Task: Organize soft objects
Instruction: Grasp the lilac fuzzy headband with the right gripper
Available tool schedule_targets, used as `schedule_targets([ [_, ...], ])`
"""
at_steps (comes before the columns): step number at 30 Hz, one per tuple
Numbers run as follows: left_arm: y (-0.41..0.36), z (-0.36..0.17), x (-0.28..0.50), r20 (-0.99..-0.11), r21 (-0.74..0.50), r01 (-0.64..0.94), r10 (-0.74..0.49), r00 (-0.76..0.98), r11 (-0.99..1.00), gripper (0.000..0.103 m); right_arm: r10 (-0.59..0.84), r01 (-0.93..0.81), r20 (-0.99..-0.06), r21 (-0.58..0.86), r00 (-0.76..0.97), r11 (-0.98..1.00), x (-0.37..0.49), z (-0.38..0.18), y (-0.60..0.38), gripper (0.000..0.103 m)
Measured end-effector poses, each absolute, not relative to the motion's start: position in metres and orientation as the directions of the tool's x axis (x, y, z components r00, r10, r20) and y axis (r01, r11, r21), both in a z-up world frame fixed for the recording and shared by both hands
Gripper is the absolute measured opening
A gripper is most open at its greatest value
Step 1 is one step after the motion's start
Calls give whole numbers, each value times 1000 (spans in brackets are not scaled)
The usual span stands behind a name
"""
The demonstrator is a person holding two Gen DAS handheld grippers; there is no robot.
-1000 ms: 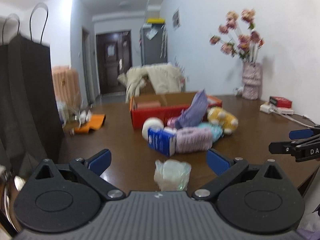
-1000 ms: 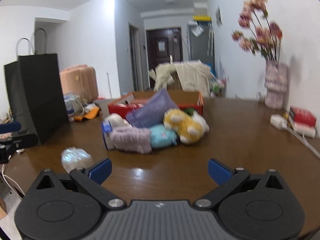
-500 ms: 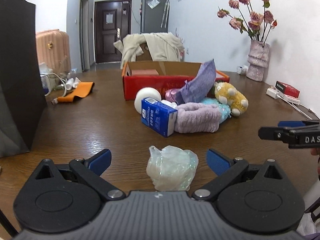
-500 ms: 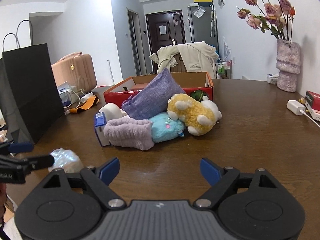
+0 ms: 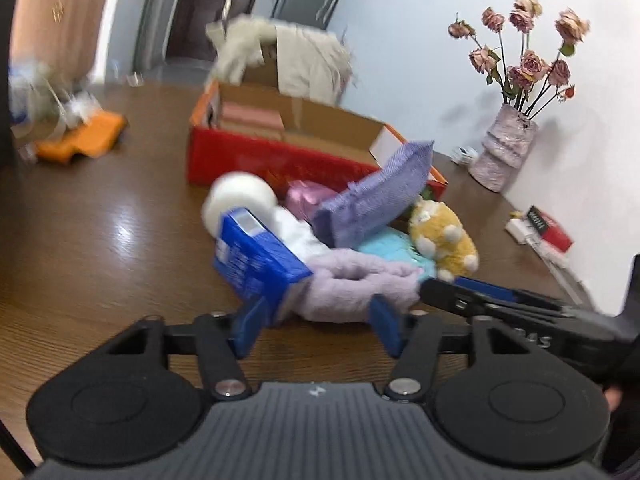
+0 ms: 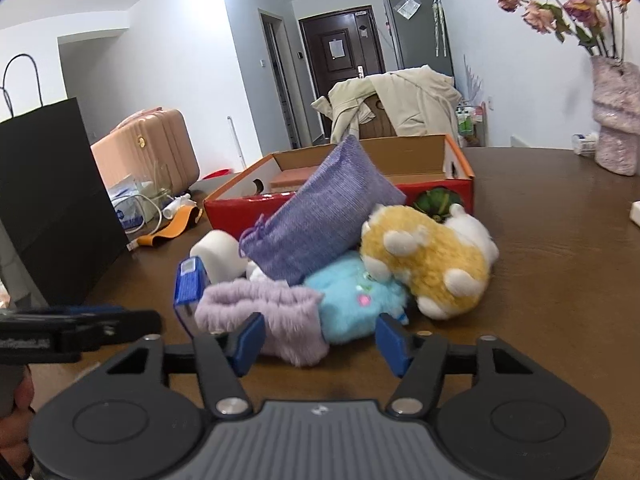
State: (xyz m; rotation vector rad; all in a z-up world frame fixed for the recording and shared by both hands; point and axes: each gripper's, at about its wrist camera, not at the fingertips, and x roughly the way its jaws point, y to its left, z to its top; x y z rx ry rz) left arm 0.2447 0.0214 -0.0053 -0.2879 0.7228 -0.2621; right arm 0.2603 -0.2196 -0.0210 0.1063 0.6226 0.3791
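A pile of soft things lies before an open red box (image 5: 280,160) (image 6: 440,196): a purple pouch (image 5: 380,200) (image 6: 320,224), a yellow plush (image 5: 440,232) (image 6: 432,260), a light-blue plush (image 6: 352,296) and a lilac fluffy cuff (image 5: 352,284) (image 6: 264,308). A blue carton (image 5: 256,260) (image 6: 188,284) and a white roll (image 5: 240,196) lie at the pile's left. My left gripper (image 5: 318,328) is closing, with the cuff's near end and the carton's corner just ahead of its fingers. My right gripper (image 6: 320,344) is closing too, at the near edge of the cuff and the blue plush. Neither visibly presses on anything.
A tall black paper bag (image 6: 48,200) stands at the table's left edge. An orange item (image 5: 84,140) lies left of the box. A vase of dried flowers (image 5: 504,152) and a small red pack (image 5: 548,228) sit by the right wall. A coat-draped chair (image 6: 396,100) stands behind the table.
Both grippers have moved forward up to the pile and their jaws have narrowed. The plastic-wrapped bundle in front of the left gripper has dropped out of view. The left view has tilted.
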Motion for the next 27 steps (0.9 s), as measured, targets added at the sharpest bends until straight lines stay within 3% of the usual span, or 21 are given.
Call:
schedule_targets([
  [3,18,-12,256,-627,-383,125,-357,692,915,41,387,-313,-548,227,741,922,275,-24,-217,47],
  [9,11,-13,263,-623,-400,129,-373,687,907,40,437,-350,-551,262,711,899,282,-34,-218,15],
  [12,7,-10,256,-628,-395,153,-388,675,906,35,454,-383,-553,246,699,890,271,-34,-217,9],
  [17,4,-4,229,-610,-382,226,-428,666,896,45,449,-379,-616,250,648,891,233,-43,-233,15],
  [21,6,-3,249,-607,-390,178,-397,688,904,48,452,-337,-563,301,692,892,221,-33,-251,21],
  [23,3,-7,265,-626,-395,139,-377,682,908,46,466,-333,-519,332,717,883,233,-25,-251,25],
  [27,2,-15,277,-637,-422,99,-373,675,901,29,459,-340,-491,316,740,886,265,-21,-234,30],
])
